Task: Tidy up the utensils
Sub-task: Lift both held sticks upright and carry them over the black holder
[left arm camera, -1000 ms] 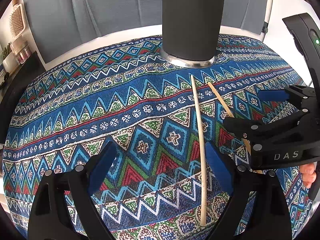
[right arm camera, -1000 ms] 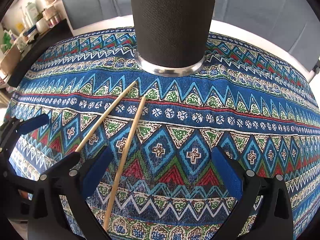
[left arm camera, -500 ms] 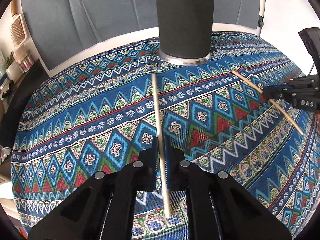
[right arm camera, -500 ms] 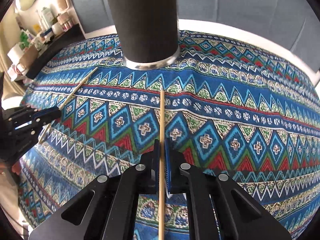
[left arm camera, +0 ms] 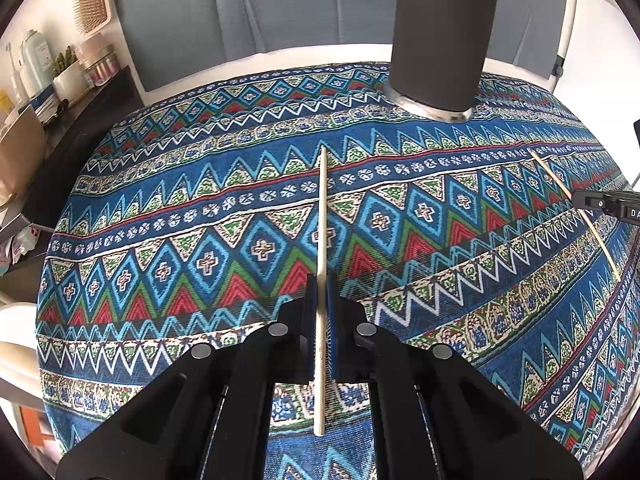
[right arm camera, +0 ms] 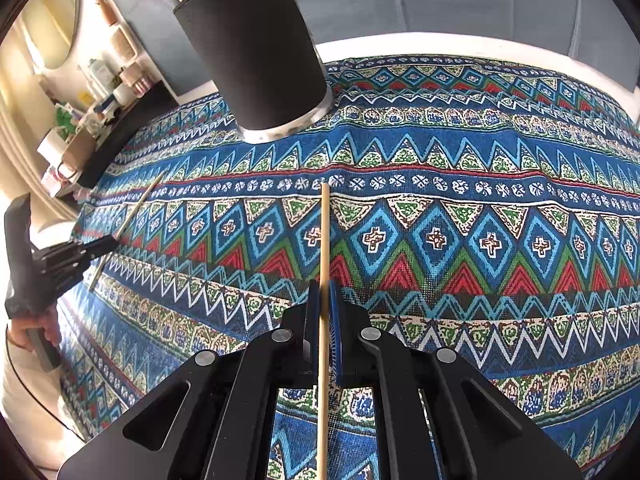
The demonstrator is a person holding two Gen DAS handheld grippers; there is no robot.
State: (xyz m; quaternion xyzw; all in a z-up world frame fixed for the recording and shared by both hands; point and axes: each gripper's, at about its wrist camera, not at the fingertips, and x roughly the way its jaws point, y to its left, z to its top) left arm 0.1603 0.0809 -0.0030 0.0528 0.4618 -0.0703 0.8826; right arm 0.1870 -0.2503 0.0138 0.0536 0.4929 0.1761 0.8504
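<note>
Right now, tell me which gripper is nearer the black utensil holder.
Right, seemingly. The right gripper, shut on a tan chopstick, has the black utensil holder close ahead, to its left. The left gripper, gripping a pale chopstick, sees it smaller, farther off to its right.

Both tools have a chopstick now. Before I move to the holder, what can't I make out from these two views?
- Black holder: inside and stick count hidden by its wall; rim cut by top edge, both views.
- Right tool's chopstick: rear end runs off bottom edge, right view.
- Left tool's chopstick: middle hidden by pads; clearance above tablecloth unclear.
</note>
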